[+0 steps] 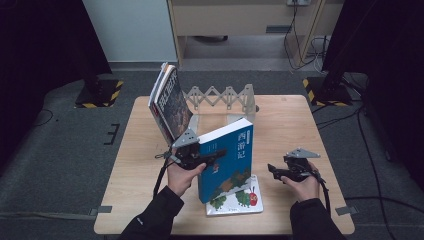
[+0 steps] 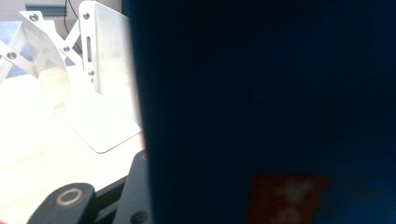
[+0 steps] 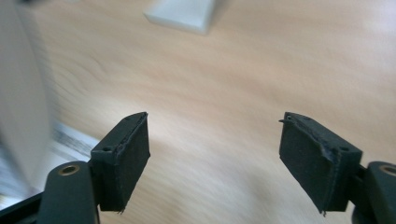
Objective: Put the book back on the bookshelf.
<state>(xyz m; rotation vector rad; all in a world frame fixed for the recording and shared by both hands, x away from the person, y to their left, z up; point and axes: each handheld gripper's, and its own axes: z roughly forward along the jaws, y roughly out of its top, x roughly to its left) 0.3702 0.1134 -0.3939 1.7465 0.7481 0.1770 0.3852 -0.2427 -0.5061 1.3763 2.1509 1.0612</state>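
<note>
Two grippers: left gripper [image 1: 212,159] clamps the blue book [image 1: 227,162] before the rack [image 1: 222,96]; right gripper [image 3: 215,161] gapes empty.

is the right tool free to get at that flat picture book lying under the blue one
Probably yes. The right tool is open and holds nothing, with bare table between it and the picture book. The blue book, held upright by the left tool, stands on the book's left part, so lifting it may be blocked.

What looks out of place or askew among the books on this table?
The dark book leans steeply beside the folding metal rack rather than standing upright. A thin picture book lies flat under the blue book that the left tool holds tilted.
</note>
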